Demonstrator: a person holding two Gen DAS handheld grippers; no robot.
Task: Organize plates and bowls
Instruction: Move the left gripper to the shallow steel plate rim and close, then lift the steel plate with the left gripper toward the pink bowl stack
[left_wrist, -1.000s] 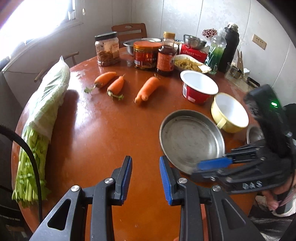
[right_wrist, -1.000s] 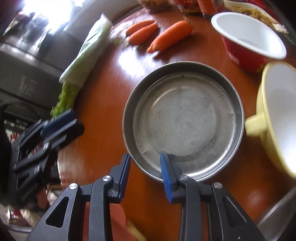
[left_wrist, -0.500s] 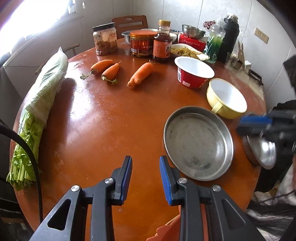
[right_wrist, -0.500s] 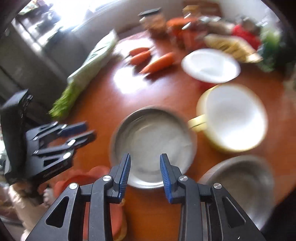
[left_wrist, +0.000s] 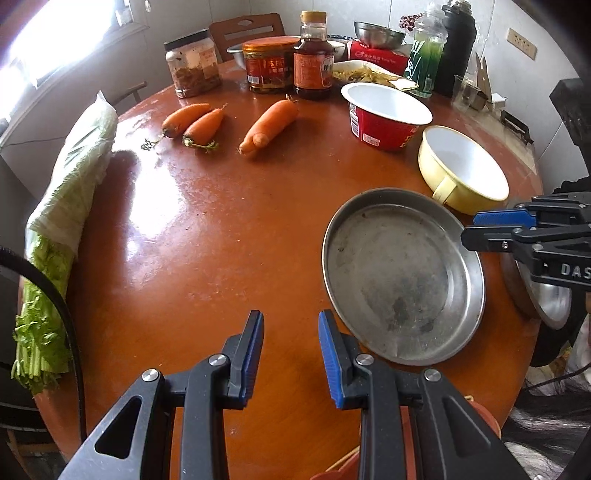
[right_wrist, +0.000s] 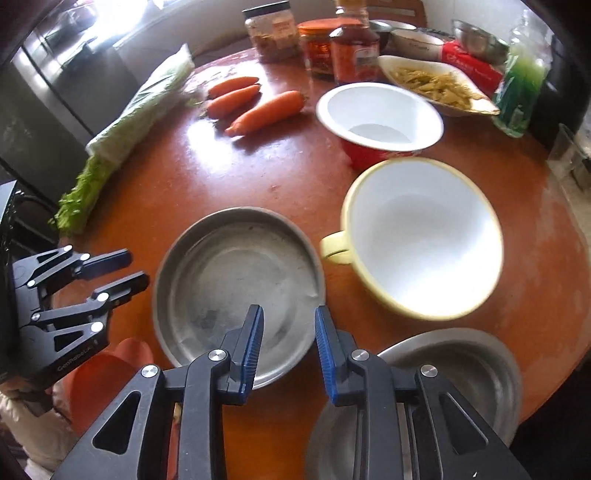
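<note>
Right claw (right_wrist: 289, 339) moved off plate (right_wrist: 236, 291), closing empty; second plate (right_wrist: 458, 369) half-hidden.

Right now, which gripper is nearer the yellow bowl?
Right. The right gripper hovers beside the yellow bowl, just past its handle, jaws closing on nothing. The left gripper hangs over bare table beyond the steel plate.

Round table (left_wrist: 229, 229), glossy red-brown top. Near edge: shallow steel plate (left_wrist: 402, 277), second steel dish (right_wrist: 461, 373) just beside it. Yellow-rimmed bowl (left_wrist: 465, 168) with handle, touching the plate's rim. Red bowl (left_wrist: 386, 118) with white inside behind it. Three carrots (left_wrist: 269, 123) mid-table. Bagged leafy greens (left_wrist: 70, 192) along left edge. Jars and bottle (left_wrist: 312, 55) at far side.
</note>
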